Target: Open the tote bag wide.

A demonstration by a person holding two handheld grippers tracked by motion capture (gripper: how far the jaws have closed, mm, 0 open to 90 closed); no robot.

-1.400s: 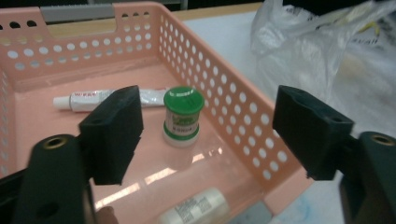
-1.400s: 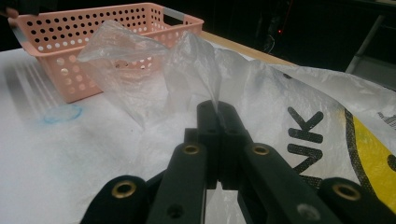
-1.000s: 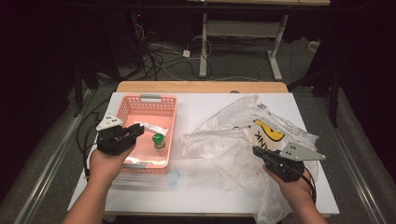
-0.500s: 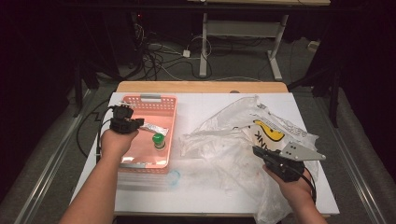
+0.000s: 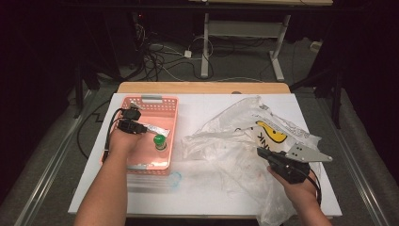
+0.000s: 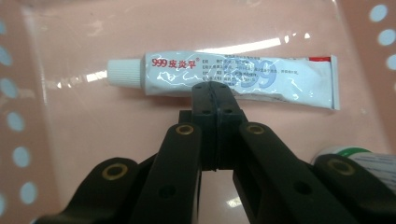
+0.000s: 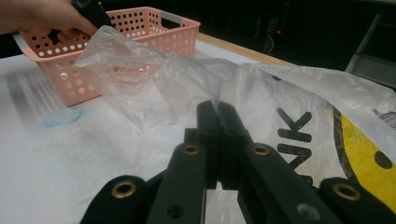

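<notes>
Inside the pink basket point(image 5: 170, 107), the left gripper point(image 6: 214, 89), jaws clenched empty, hovers beside the tube point(image 6: 261, 78); right of the basket, the right gripper point(image 7: 218, 108) pinches the plastic bag point(image 7: 299, 100).

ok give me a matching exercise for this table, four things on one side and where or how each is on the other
Things:
1. white ointment tube with red print
2. green-capped small bottle
3. clear plastic bag with yellow print
4. pink perforated plastic basket

Places or states:
A. stands upright inside the basket
B. edge pinched in the right gripper
C. lies flat at the shut tips of the left gripper
D. sits on the left part of the white table

Pairs: 1-C, 2-A, 3-B, 4-D
</notes>
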